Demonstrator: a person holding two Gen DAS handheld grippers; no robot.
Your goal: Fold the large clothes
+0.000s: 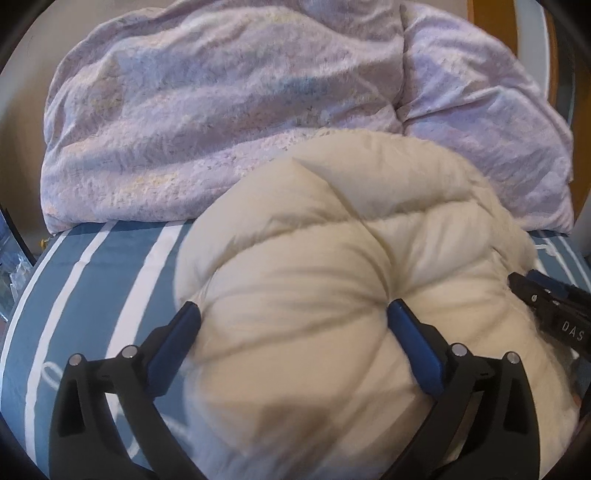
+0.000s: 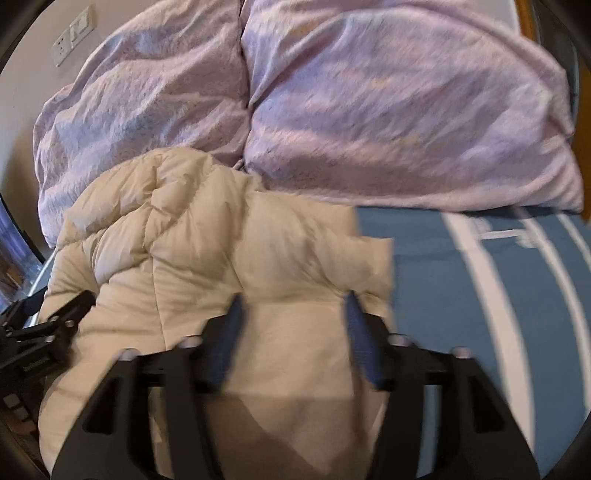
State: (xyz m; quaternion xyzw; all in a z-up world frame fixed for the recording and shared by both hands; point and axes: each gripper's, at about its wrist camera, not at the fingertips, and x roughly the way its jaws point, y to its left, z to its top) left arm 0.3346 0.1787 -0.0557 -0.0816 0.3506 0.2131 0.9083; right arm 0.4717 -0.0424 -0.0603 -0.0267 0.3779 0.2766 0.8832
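Observation:
A cream quilted puffer jacket (image 1: pixel 332 258) lies bunched on the blue striped bed sheet (image 1: pixel 92 277); it also shows in the right wrist view (image 2: pixel 221 240). My left gripper (image 1: pixel 291 314) is open, its blue fingers (image 1: pixel 177 339) straddling a wide bulge of the jacket and pressing into it. My right gripper (image 2: pixel 293 306) is open, its fingers (image 2: pixel 231 332) set around the jacket's right edge. The right gripper's tip shows at the left wrist view's right edge (image 1: pixel 535 295); the left gripper shows at the right wrist view's left edge (image 2: pixel 48 328).
A crumpled lilac duvet (image 1: pixel 221 110) is piled behind the jacket, also in the right wrist view (image 2: pixel 369 110). Blue sheet with white stripes (image 2: pixel 480 295) lies to the right. A wall with a socket plate (image 2: pixel 74 33) is behind.

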